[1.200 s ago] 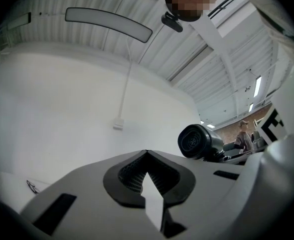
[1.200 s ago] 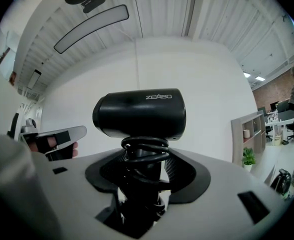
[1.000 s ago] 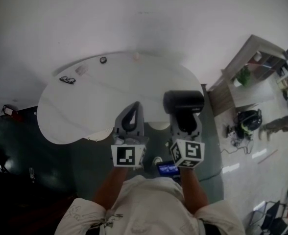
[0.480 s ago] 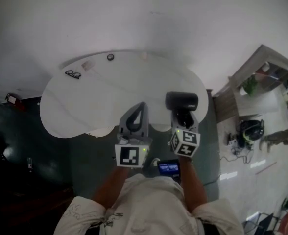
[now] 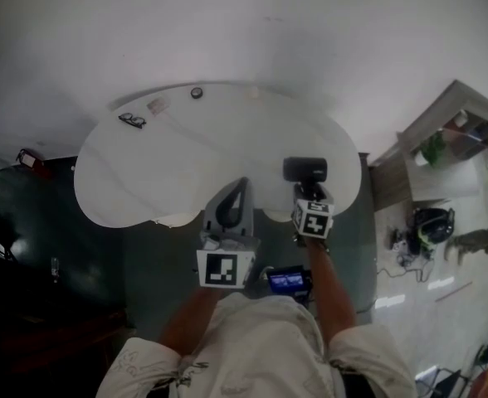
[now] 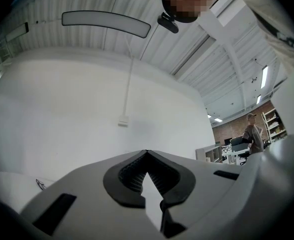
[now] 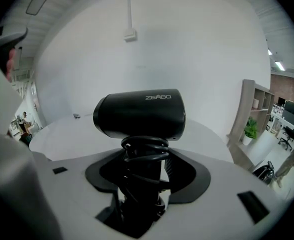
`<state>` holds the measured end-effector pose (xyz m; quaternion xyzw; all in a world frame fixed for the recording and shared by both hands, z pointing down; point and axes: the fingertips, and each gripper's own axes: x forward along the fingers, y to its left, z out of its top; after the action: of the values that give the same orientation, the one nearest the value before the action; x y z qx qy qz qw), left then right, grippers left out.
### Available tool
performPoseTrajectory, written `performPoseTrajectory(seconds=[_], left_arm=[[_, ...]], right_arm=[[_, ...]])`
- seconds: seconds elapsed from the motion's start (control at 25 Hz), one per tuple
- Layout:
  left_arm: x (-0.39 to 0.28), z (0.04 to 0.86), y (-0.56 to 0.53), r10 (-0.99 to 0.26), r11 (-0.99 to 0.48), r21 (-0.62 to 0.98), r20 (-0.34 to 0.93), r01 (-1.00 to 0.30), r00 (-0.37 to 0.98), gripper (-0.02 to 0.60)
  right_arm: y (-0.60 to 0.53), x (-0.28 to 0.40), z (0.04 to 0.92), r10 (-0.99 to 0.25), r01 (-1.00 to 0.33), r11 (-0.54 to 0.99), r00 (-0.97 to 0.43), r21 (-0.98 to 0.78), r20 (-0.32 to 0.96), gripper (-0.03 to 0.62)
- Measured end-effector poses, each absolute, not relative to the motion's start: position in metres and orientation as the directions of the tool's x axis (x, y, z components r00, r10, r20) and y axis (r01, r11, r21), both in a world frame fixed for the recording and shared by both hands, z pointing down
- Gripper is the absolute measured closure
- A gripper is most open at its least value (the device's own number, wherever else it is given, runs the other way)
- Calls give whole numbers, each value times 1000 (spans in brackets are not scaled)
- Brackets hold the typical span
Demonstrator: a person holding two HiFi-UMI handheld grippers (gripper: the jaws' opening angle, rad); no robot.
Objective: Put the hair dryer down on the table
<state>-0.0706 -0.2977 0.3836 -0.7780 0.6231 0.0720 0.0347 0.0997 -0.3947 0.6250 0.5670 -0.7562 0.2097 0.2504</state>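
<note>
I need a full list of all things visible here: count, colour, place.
rounded table: one, white, in front of the person.
hair dryer, cord wound on handle: one, black, over the table's near right part.
eyeglasses: one pair, dark, table's far left.
small round object: one, dark, table's far edge.
open shelf unit: one, light wood, right of table.
potted plant: one, green, on that shelf.
left gripper: one, grey, jaws together, empty.
right gripper: one, grey, jaws shut on the hair dryer's handle.

Smooth white bench with a lobed, cloud-like outline, dark-framed glasses near its far left edge, small pale flat piece just beside them, small dark round object further right.
</note>
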Motion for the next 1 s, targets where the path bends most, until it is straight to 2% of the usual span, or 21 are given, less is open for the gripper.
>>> performPoseTrajectory(seconds=[0.24,0.56,0.6,0.72,1.0], left_arm=[[-70,387,-297,-968,-213,32,-141,-977,206,586],[-80,390,-299,-976,-181,36,-128,-983,175,586],[-82,390,-299,-977,-179,38,-128,-983,173,586],[-83,391,-298,-977,-178,40,-129,-983,172,586],[-81,394,-295,-975,-186,33,-127,-982,181,586]], right_arm=[[-412,107,664,-694,-958,284,-191,21,694,358],[-423,103,688,-628,-950,313,-209,-2,750,358],[-419,103,692,-599,-952,306,-204,-14,775,358],[-383,108,718,-372,-968,230,-185,-103,910,358],[-389,112,723,-338,-973,221,-144,-71,930,357]])
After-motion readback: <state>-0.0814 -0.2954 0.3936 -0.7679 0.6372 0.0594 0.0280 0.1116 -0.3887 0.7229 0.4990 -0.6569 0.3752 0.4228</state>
